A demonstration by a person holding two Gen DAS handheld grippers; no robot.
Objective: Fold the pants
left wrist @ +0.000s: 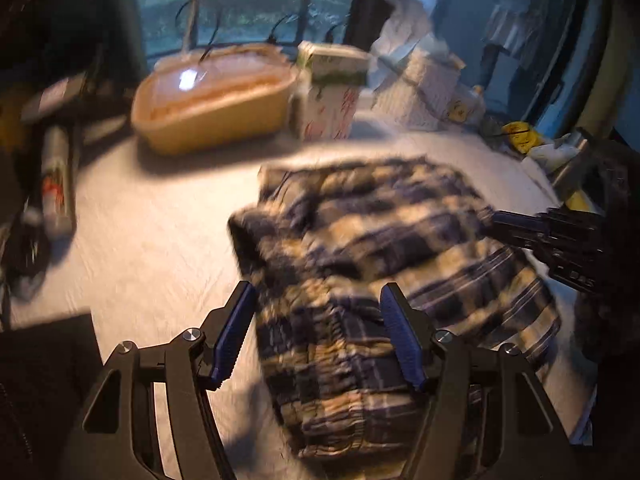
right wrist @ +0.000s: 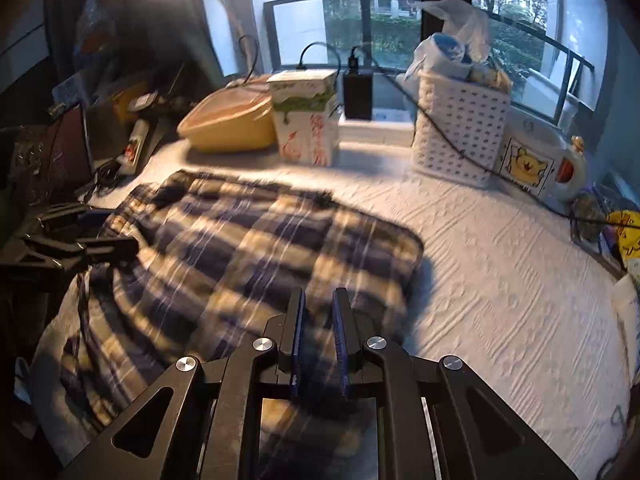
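Left wrist view: my left gripper (left wrist: 318,332) hangs spread wide over the pants (left wrist: 384,280), nothing pinched between its blue pads (left wrist: 234,334). Right wrist view: my right gripper (right wrist: 320,334) is nearly closed, plaid cloth in the narrow gap, though blur keeps me from telling whether it's truly pinched. Pants lie folded in a heap on the white sheet (right wrist: 500,280). Beyond the pants, a yellow tub (right wrist: 228,124) and carton (right wrist: 306,120); a white basket (right wrist: 456,136) further right.
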